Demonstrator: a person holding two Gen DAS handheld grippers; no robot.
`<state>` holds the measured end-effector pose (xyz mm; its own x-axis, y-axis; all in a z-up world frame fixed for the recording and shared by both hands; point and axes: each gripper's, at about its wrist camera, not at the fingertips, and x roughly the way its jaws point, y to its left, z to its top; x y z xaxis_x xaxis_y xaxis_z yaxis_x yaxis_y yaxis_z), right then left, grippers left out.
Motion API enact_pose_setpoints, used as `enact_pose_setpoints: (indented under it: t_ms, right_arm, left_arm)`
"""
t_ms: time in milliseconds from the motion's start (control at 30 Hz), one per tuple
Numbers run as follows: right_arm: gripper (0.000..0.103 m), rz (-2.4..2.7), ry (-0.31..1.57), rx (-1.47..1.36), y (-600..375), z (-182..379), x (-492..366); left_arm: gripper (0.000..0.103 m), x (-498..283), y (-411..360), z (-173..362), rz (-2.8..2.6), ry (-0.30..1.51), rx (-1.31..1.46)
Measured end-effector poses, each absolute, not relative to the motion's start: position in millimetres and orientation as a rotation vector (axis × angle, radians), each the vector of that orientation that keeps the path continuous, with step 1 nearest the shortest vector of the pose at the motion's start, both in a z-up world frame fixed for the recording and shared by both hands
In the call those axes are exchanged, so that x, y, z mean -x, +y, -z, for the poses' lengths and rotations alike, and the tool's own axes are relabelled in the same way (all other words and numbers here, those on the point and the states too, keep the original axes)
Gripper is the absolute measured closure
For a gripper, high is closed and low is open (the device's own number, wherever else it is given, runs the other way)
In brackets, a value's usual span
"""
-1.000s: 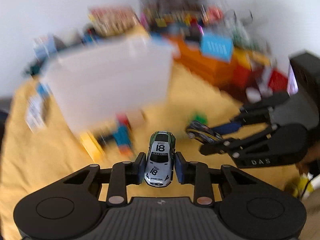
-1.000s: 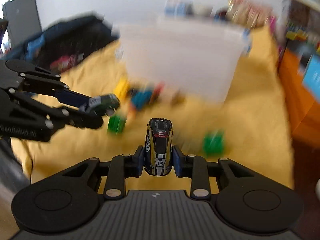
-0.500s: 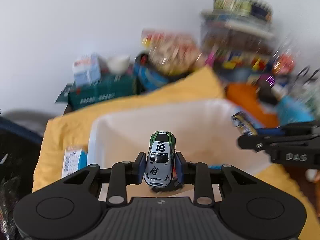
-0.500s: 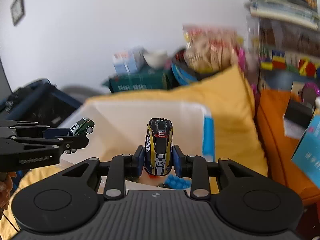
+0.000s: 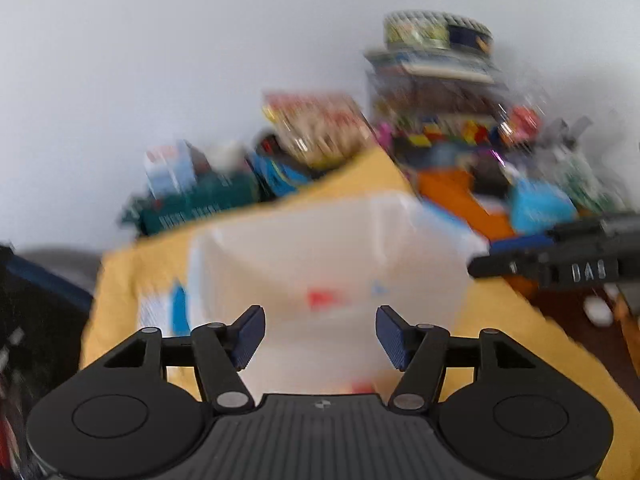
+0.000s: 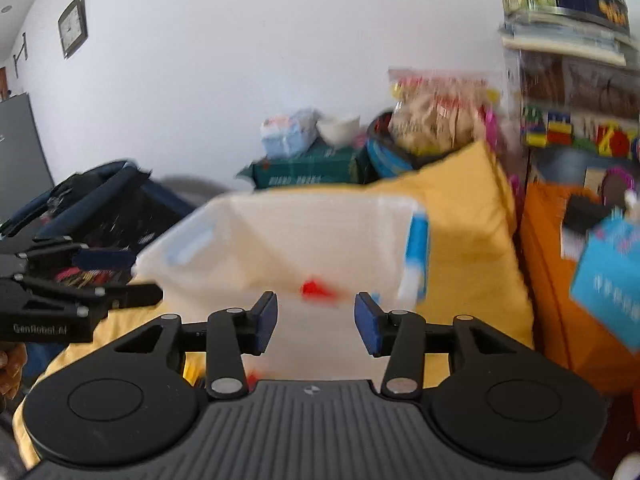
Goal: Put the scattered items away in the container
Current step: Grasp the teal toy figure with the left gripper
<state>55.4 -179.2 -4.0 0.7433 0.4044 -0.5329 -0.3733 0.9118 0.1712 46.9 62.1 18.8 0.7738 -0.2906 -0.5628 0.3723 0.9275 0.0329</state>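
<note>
Kid: Opening wide now, both tools, left (image 5: 320,336) and right (image 6: 316,320), with nothing between the pads?

Helper: Yes. Hold them over the white box (image 6: 280,240) on the yellow cloth (image 6: 472,216), so toys drop inside. Watch its rim, and the cluttered shelf (image 6: 568,80) nearby.

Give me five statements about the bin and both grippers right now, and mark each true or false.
1. The left gripper has nothing between its blue pads. True; its jaws are opening.
2. The right gripper clamps a toy car. False: its jaws are opening and nothing is between them.
3. The white bin stands on a yellow cloth. True.
4. The bin has a lid on. False: it is open at the top.
5. A clock hangs on the wall. True.
</note>
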Motion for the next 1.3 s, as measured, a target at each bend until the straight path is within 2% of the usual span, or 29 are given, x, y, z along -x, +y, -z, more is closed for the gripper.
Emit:
enact_pose_setpoints:
  t_ms: [167,267,467,600,667,767,900,967,1133,1300]
  right_arm:
    - [0.062,-0.429,0.724,0.006,-174.9,45.3,-31.4]
    - [0.062,-0.454,0.795,0.03,-171.3,68.2,-18.7]
    - [0.063,-0.55,0.818,0.235,-143.0,85.6,-8.5]
    - [0.063,-0.576,0.83,0.349,-136.6,95.9,-18.1]
    - [0.066,-0.577,0.843,0.397,-135.6,103.0,-22.1]
    - [0.071,-0.574,0.827,0.443,-131.6,104.1,-18.0]
    - [0.074,-0.576,0.83,0.378,-136.4,92.4,-4.8]
    - [0.074,-0.569,0.848,0.334,-140.3,88.2,1.7]
    - [0.074,-0.541,0.939,0.217,-153.0,89.0,12.7]
    - [0.074,-0.535,0.955,0.19,-159.9,94.4,19.1]
  left_arm:
    - [0.038,-18.9,62.9,33.8,0.403,0.776,-0.119]
    - [0.038,-6.1,59.6,51.2,0.429,0.831,-0.103]
    - [0.038,-0.9,44.0,60.9,0.455,0.857,-0.12]
    - [0.038,-27.9,43.3,61.0,0.407,0.88,-0.079]
    - [0.039,-47.1,44.6,64.8,0.385,0.922,-0.032]
    - [0.045,-66.0,36.7,69.8,0.371,0.944,-0.069]
    - [0.06,-82.8,29.5,81.6,0.353,0.982,-0.101]
    - [0.074,-88.2,29.5,89.5,0.365,1.012,-0.091]
    - [0.075,-81.6,37.2,92.3,0.421,1.032,-0.033]
    - [0.075,-44.1,41.3,56.9,0.485,0.962,-0.003]
